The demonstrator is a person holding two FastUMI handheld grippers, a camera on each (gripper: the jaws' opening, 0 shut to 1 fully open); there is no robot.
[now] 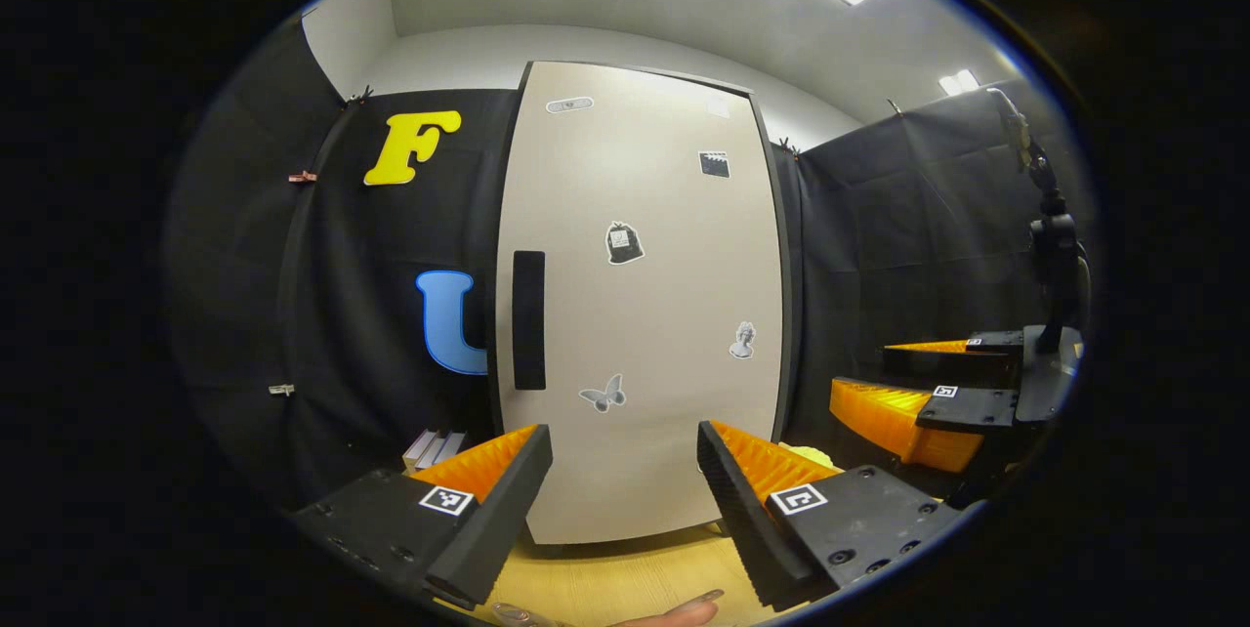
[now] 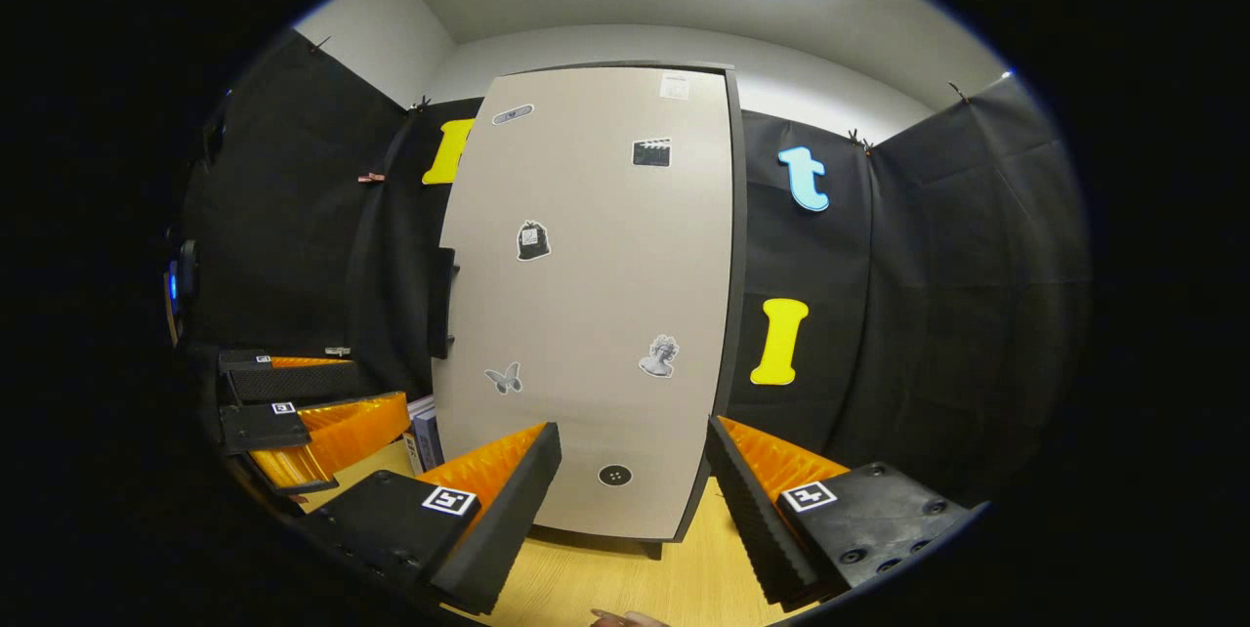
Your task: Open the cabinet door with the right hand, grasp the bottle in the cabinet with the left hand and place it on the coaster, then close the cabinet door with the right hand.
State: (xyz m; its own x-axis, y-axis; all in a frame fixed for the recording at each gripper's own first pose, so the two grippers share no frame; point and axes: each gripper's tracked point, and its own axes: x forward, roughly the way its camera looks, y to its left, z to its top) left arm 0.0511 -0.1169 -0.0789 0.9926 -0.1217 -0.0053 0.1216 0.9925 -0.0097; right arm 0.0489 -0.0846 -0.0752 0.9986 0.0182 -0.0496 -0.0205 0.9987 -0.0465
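Both claws, left [image 1: 625, 500] and right [image 2: 635, 500], face the closed cabinet door [image 1: 640, 305].

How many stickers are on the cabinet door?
7 on the cabinet door: oval and paper label on top, clapperboard, bag, bust, butterfly, button lowest.

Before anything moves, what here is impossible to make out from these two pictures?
- Bottle: hidden behind the closed beige cabinet door in both views.
- Coaster: possibly the pale yellow patch, mostly hidden by the left gripper fingers.
- Stack beside the cabinet: cut off by the door edge.
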